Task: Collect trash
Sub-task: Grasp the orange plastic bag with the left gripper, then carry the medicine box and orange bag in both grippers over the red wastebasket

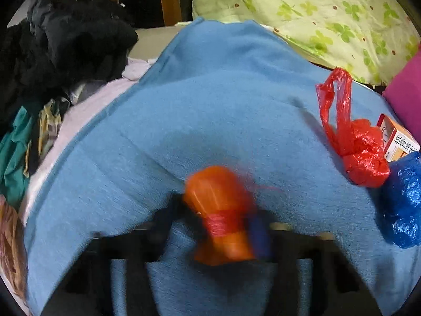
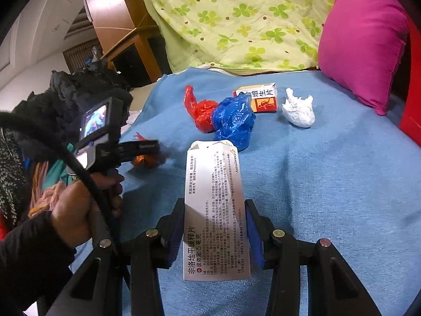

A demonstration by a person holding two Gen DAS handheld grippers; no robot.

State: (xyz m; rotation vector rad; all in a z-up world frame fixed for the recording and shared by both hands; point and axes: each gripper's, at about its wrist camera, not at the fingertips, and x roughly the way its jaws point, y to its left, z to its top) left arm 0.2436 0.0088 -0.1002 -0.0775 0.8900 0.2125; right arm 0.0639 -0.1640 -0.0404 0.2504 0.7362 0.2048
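Note:
My left gripper [image 1: 221, 226] is shut on a crumpled orange wrapper [image 1: 218, 194], blurred by motion, just above the blue blanket [image 1: 210, 105]. In the right wrist view the left gripper [image 2: 151, 155] shows at the left with the orange wrapper [image 2: 144, 161] in it. My right gripper [image 2: 214, 237] is shut on a white medicine box [image 2: 214, 210] with printed text. On the blanket [image 2: 315, 184] lie a red plastic bag [image 2: 201, 112], a blue plastic bag [image 2: 232, 121], an orange-and-white box [image 2: 260, 98] and a crumpled white tissue [image 2: 298, 110]. The red bag [image 1: 350, 137], blue bag [image 1: 402, 200] and box [image 1: 394, 139] show at the left wrist view's right edge.
A green clover-print quilt [image 2: 236, 18] and a magenta pillow [image 2: 363, 47] lie at the back. Dark clothes [image 1: 65, 44] are piled at the left, with more coloured clothing [image 1: 15, 158] beside them. A wooden cabinet [image 2: 115, 26] stands behind.

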